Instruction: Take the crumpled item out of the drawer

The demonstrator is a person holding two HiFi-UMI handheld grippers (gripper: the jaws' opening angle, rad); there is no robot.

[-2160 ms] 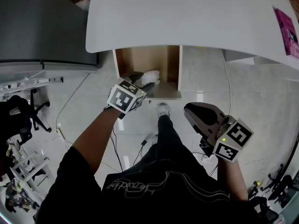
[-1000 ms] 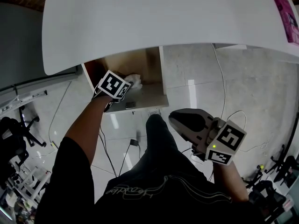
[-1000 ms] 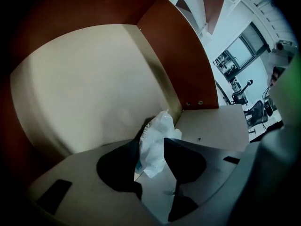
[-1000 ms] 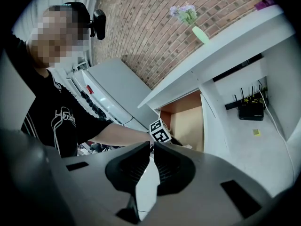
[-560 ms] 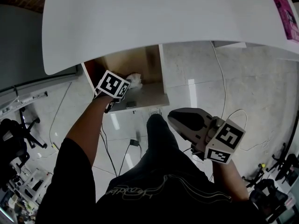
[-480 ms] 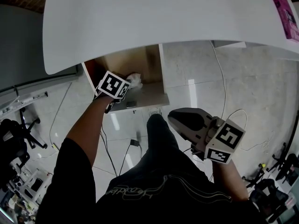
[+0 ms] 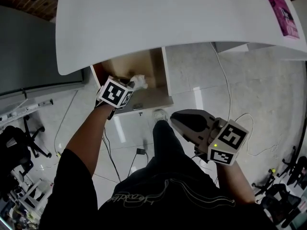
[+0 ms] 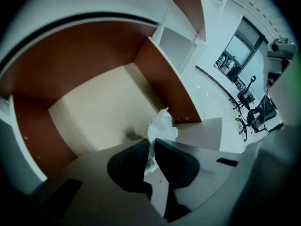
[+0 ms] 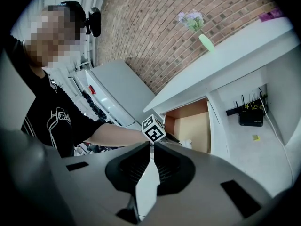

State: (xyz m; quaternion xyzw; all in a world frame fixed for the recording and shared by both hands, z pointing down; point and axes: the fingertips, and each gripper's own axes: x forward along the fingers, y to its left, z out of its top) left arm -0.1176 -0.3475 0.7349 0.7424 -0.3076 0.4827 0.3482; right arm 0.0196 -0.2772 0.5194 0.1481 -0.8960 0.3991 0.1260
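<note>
The crumpled white paper (image 7: 139, 82) lies in the open wooden drawer (image 7: 159, 74) under the white table. My left gripper (image 7: 132, 85) reaches into the drawer from the front. In the left gripper view the crumpled paper (image 8: 162, 125) sticks up from between the tips of the left gripper (image 8: 151, 143), above the pale drawer floor (image 8: 99, 112). The jaws are closing, with the pads pinching the paper. My right gripper (image 7: 175, 115) hangs over the floor by the person's leg, shut with nothing in it. The right gripper view shows the right gripper (image 9: 151, 145) pointing at the drawer (image 9: 196, 124).
The white table top (image 7: 168, 18) overhangs the drawer's back; a pink item (image 7: 280, 8) lies at its right end. A grey cabinet (image 7: 29, 47) stands to the left. The person's shoe (image 7: 159, 114) and floor cables (image 7: 229, 85) lie below. A vase (image 9: 203, 40) stands on the table.
The left gripper has stayed at the paper in the drawer, and the paper now sits close against its tips. The right gripper has hardly moved. The head camera shifted slightly.
</note>
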